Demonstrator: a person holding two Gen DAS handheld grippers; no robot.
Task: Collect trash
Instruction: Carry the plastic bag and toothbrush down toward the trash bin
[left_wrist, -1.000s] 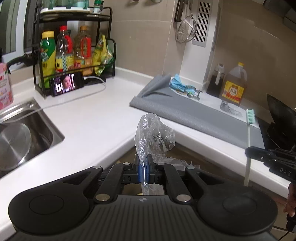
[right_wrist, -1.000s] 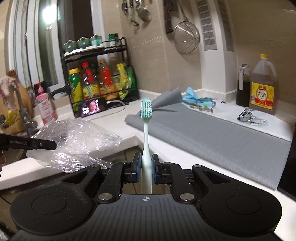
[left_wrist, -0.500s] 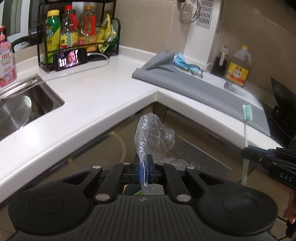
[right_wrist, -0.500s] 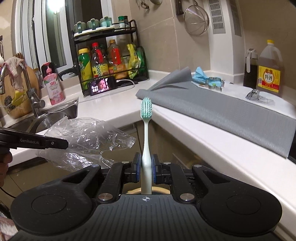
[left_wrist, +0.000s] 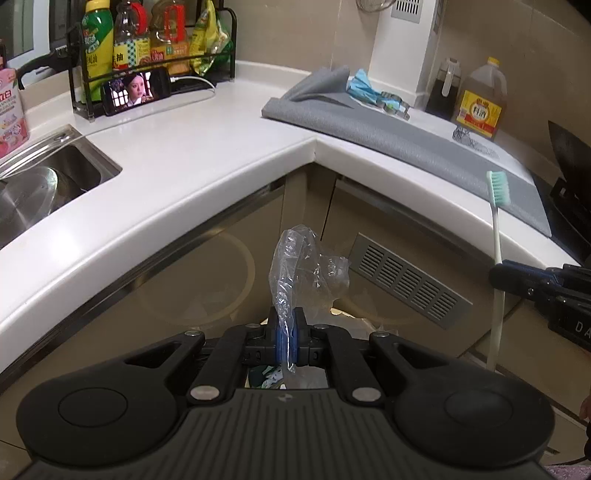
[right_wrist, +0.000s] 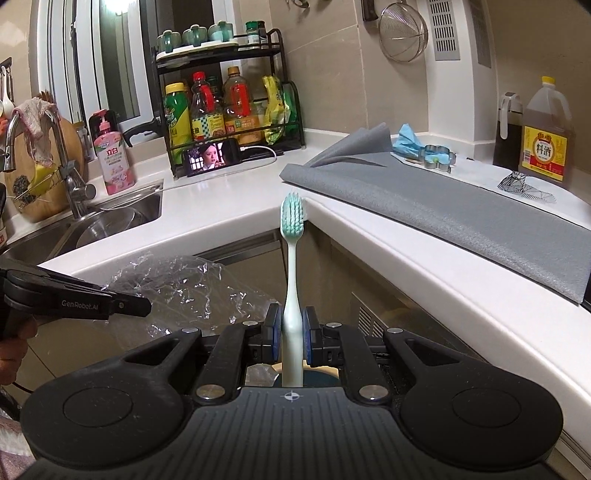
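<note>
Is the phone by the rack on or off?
On. The phone screen is lit, showing video, with a cable plugged in.

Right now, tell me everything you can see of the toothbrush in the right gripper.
The toothbrush has a pale mint, plastic-looking handle and a teal bristle head at the top. It stands roughly upright, head up, bristles facing the right wrist camera. The right gripper is shut on its lower handle, blue pads pressing both sides; the bottom end is hidden behind the gripper body. It is held in the air in front of the white counter edge, touching nothing else.
</note>
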